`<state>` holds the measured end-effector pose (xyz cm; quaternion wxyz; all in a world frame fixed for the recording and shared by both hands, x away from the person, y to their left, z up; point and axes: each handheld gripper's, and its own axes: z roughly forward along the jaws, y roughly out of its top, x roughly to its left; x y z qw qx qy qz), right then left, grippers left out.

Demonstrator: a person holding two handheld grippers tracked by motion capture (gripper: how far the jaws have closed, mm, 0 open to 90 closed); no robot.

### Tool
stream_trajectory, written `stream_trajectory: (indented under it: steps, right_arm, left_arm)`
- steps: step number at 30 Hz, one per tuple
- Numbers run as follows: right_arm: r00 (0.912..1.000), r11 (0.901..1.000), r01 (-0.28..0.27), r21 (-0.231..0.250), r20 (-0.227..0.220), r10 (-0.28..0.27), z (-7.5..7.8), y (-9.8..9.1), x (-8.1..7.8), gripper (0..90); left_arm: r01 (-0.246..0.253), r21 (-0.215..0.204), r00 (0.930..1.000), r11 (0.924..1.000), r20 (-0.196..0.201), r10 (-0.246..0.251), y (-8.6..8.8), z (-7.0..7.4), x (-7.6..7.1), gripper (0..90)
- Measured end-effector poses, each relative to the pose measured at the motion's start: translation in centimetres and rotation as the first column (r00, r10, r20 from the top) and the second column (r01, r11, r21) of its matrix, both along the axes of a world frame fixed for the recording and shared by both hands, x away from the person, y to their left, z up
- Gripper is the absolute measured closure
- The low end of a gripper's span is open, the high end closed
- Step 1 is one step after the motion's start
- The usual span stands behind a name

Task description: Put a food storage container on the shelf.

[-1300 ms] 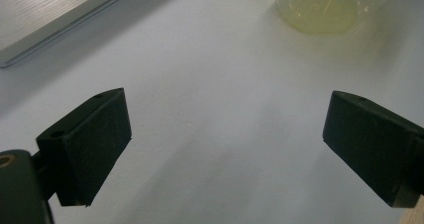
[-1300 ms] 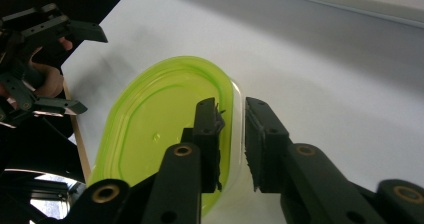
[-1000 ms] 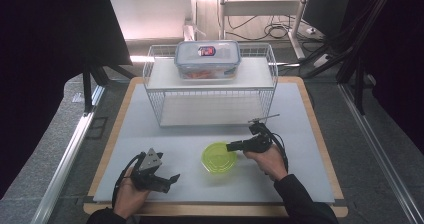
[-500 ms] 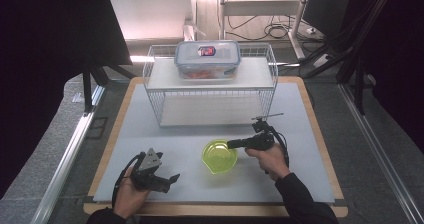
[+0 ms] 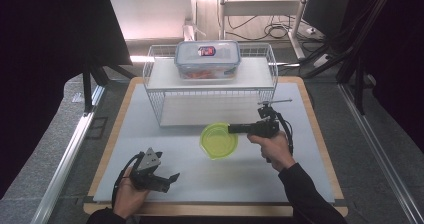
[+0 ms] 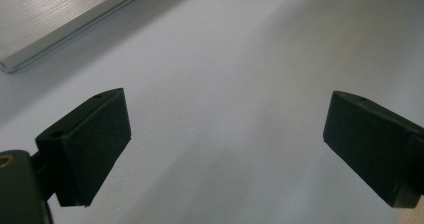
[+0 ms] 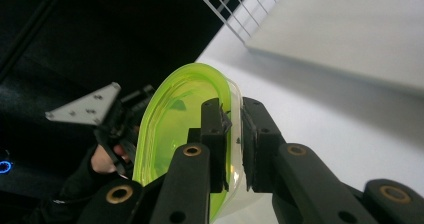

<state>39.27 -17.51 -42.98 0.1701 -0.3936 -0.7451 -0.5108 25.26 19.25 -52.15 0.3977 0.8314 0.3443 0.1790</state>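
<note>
Green bowl (image 5: 218, 140) sits pinched by its rim between the fingers of the right gripper (image 5: 233, 129), slightly right of the worktop's (image 5: 310, 159) centre in the high view. In the right gripper view the two black fingers (image 7: 215, 129) have just been closing and now clamp the translucent wall of the bowl (image 7: 170, 134) between them, one inside the rim and one outside, with the bowl tipped on edge.

Nearest the person, at about 7 o'clock on the worktop, the left gripper (image 5: 170, 178) rests low in the left hand (image 5: 129, 191), well apart from the bowl. Its fingers (image 6: 87, 144) stand spread wide over bare white surface with nothing between them.

The right hand (image 5: 272, 149) comes in from about 5 o'clock, its gripper pointing toward 9 o'clock at the bowl.

Farther off, toward 12 o'clock, a white wire rack (image 5: 155, 79) stands on the worktop just behind the bowl. On its upper shelf lies a clear lidded container (image 5: 207, 59) with something reddish inside.
</note>
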Motion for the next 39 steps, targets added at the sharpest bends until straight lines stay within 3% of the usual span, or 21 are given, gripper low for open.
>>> stream_trajectory:
  steps: [10, 27, 35, 39]
  right_arm:
    - [0.998, 0.9993, 0.015, 0.033, 0.06, -0.016, 4.9, 0.4, 1.0, 81.2]
    - [0.9925, 0.9889, 0.08, 0.125, 0.082, -0.09, 12.3, 0.5, 3.9, 81.2]
    - [0.9813, 0.9795, 0.141, 0.143, 0.11, -0.158, 15.6, 1.0, 5.8, 81.2]
    - [0.9703, 0.972, 0.189, 0.14, 0.126, -0.206, 17.1, 1.6, 7.0, 81.2]
  left_arm:
    - [0.003, 0.005, 1.0, 1.0, 0.004, -0.003, 0.0, 0.0, 0.0, 5.0]
    - [0.005, 0.0, 1.0, 1.0, -0.001, -0.005, 0.0, 0.0, 0.0, 5.0]
    - [0.004, -0.006, 1.0, 1.0, -0.002, -0.004, 0.0, 0.0, 0.0, 5.0]
    - [0.005, -0.007, 1.0, 1.0, -0.001, -0.005, 0.0, 0.0, 0.0, 5.0]
